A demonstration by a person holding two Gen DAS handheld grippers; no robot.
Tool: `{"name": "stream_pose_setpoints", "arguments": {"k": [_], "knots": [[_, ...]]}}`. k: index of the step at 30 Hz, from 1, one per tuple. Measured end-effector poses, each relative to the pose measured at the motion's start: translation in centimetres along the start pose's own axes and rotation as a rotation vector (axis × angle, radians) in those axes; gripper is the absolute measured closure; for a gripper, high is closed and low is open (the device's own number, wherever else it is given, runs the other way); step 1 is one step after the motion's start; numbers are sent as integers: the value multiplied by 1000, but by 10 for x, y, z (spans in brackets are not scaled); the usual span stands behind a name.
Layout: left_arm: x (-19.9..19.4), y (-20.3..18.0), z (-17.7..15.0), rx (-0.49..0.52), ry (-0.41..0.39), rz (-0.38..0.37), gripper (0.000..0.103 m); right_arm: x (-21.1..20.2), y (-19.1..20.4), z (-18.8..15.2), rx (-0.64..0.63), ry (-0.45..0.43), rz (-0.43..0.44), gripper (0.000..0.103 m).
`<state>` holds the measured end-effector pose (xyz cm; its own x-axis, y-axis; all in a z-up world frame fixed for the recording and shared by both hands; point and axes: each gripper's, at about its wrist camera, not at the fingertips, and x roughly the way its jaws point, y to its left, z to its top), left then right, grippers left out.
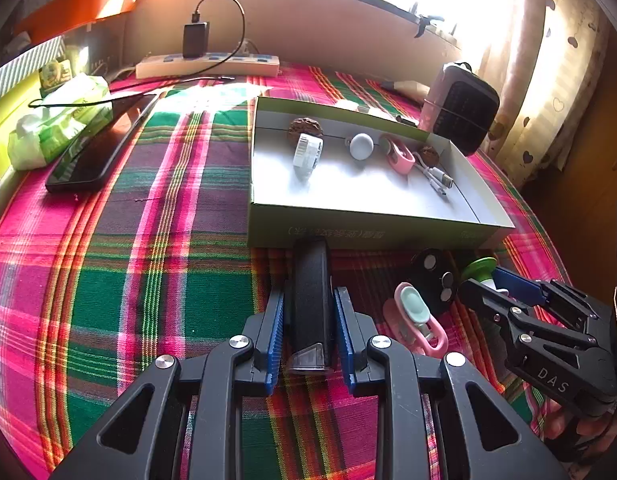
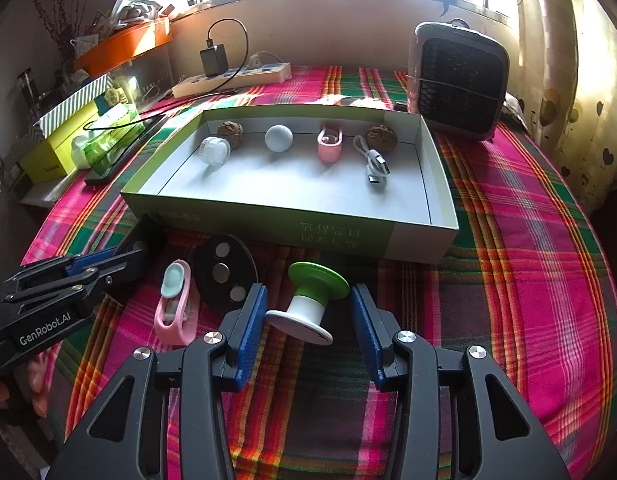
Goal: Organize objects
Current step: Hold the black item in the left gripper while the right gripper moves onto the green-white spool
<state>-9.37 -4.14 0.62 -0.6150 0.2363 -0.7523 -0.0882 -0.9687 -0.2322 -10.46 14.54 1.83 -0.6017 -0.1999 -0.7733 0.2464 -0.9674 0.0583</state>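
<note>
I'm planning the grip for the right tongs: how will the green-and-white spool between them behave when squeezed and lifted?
The spool lies tilted on its white flange, so a nudge would probably roll it in an arc. It looks like hard, smooth plastic, likely light and stiff. The narrow waist may slip between the pads unless they close squarely.

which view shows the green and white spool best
The right wrist view: the green and white spool lies tilted on the cloth, whole and unobstructed, between the right tongs. In the left wrist view only its green flange and part of the white core show; the right tongs cover the rest.
</note>
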Motion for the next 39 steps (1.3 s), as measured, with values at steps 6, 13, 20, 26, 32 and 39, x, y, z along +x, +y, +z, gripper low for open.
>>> {"name": "stream_pose_setpoints", "arguments": {"k": [6, 13, 20, 26, 32, 39], "knots": [[0, -1, 0, 3, -1, 3, 81, 5, 0, 0, -9, 18, -5, 59], [0, -2, 1, 5, -1, 4, 81, 6, 1, 0, -21, 15, -17, 59], [1, -3, 1, 7, -2, 7, 81, 7, 1, -1, -26, 11, -20, 59], [1, -4, 1, 7, 0, 11, 81, 6, -1, -1, -18, 9, -21, 59], [2, -4, 2, 13, -1, 20, 81, 5, -3, -1, -8, 6, -11, 60], [2, -4, 1, 16, -3, 29, 81, 4, -3, -2, -5, 3, 3, 60]]}}
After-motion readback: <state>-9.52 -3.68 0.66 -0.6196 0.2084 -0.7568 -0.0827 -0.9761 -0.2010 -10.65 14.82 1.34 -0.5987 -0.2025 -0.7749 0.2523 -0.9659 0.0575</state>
